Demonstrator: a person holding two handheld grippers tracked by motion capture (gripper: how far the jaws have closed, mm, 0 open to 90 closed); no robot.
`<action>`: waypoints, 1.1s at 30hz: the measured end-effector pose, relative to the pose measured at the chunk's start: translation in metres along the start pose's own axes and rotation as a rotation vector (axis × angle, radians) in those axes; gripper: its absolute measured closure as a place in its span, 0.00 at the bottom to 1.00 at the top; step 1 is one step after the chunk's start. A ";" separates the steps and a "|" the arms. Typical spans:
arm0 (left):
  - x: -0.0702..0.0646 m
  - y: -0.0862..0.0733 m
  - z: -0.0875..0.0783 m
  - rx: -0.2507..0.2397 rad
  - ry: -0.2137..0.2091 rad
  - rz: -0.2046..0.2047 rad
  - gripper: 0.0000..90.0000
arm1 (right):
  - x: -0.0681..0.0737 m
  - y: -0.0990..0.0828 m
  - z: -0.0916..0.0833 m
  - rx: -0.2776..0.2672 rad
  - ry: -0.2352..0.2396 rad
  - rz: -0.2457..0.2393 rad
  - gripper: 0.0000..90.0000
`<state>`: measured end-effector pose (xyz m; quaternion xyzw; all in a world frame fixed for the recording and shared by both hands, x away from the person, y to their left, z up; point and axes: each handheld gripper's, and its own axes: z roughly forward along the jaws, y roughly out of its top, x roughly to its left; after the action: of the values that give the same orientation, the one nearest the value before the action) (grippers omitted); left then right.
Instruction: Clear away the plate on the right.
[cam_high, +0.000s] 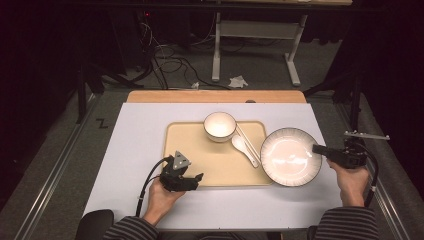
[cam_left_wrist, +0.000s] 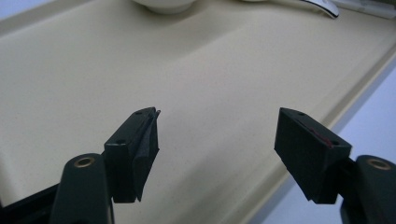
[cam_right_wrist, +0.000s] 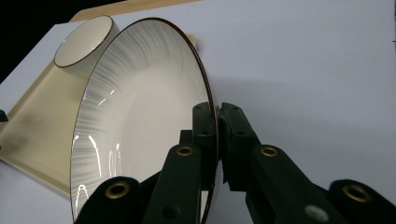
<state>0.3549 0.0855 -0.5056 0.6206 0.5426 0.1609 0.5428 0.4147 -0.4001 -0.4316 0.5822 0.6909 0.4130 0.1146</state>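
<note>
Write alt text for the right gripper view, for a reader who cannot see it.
The right gripper has its two black jaws shut on the rim of a wide white plate with a thin dark edge. Behind the plate sit a small white bowl and a beige plastic tray on the pale table.

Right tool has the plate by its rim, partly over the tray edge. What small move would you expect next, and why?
Probably carry the plate a little further left so it sits fully on the tray. The right tool is shut on its rim, the plate overlaps the tray's right edge, and the left tool waits open over bare tray.
</note>
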 end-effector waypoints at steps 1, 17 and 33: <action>0.000 0.000 0.000 -0.001 -0.003 -0.005 0.34 | 0.002 0.001 0.000 0.000 0.009 -0.002 0.97; -0.001 0.007 -0.001 -0.047 -0.040 -0.027 0.37 | 0.031 0.005 0.010 0.009 0.091 -0.070 0.97; -0.016 0.015 -0.001 -0.037 -0.142 -0.077 0.49 | 0.074 0.006 0.029 0.075 0.175 -0.142 0.97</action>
<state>0.3553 0.0753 -0.4863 0.5988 0.5233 0.1057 0.5970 0.4158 -0.3212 -0.4215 0.4972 0.7529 0.4268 0.0610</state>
